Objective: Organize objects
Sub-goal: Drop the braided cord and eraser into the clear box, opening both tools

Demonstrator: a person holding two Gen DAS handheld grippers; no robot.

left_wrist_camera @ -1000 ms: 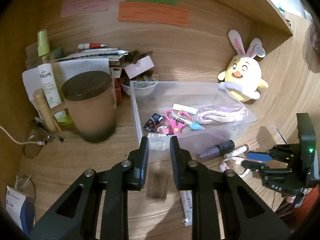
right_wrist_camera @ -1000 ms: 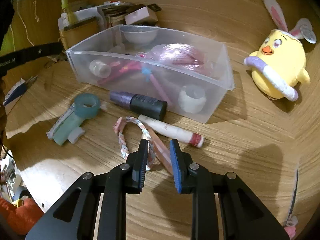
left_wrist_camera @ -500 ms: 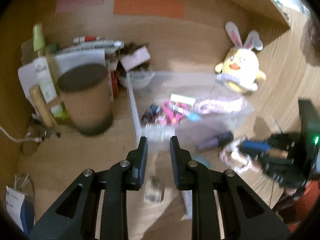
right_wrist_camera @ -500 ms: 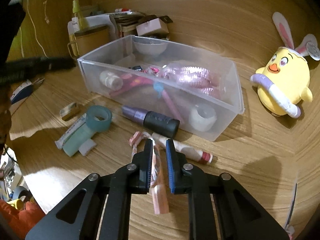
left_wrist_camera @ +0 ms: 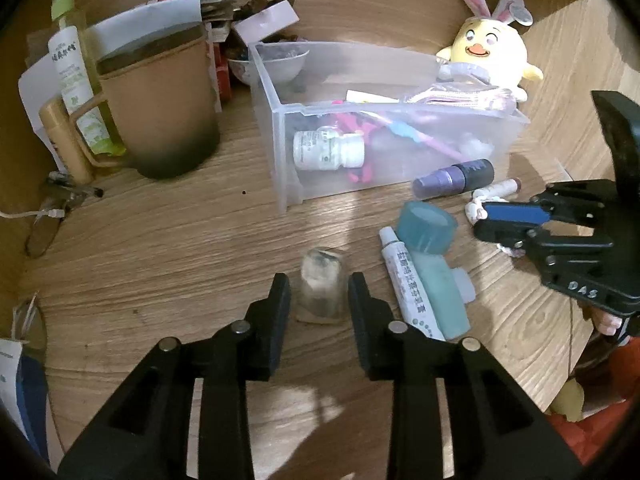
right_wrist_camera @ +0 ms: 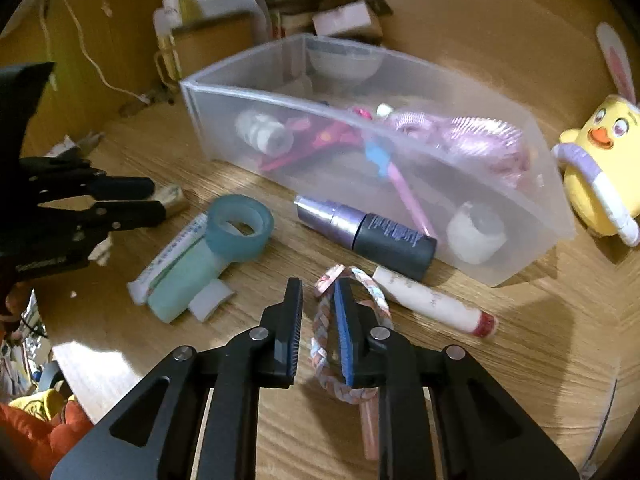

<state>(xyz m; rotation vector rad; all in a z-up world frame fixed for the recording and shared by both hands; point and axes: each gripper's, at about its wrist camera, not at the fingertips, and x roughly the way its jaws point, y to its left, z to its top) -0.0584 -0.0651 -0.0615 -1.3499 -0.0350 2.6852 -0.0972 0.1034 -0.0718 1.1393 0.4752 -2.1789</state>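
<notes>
A clear plastic bin (left_wrist_camera: 288,148) (right_wrist_camera: 556,216) on the wooden desk holds a pill bottle, pink scissors and other small items. My left gripper (left_wrist_camera: 318,300) is open, its jaws either side of a small grubby eraser (left_wrist_camera: 320,288) lying on the desk. My right gripper (right_wrist_camera: 318,320) (left_wrist_camera: 504,222) is nearly shut around one strand of a braided pastel bracelet (right_wrist_camera: 324,360), which hangs lifted between the jaws. A teal tape roll (right_wrist_camera: 239,228), a teal tube (right_wrist_camera: 182,280), a white tube (left_wrist_camera: 408,284), a purple-black bottle (right_wrist_camera: 368,232) and a lip balm (right_wrist_camera: 432,304) lie in front of the bin.
A brown lidded mug (left_wrist_camera: 156,104) and a green spray bottle (left_wrist_camera: 74,68) stand at left. A yellow bunny-eared plush (left_wrist_camera: 488,52) sits behind the bin. Papers and boxes are stacked at the back wall. A cable and clips lie at far left.
My left gripper has dropped and opened around the eraser. My right gripper closed on the bracelet and lifted it off the desk.
</notes>
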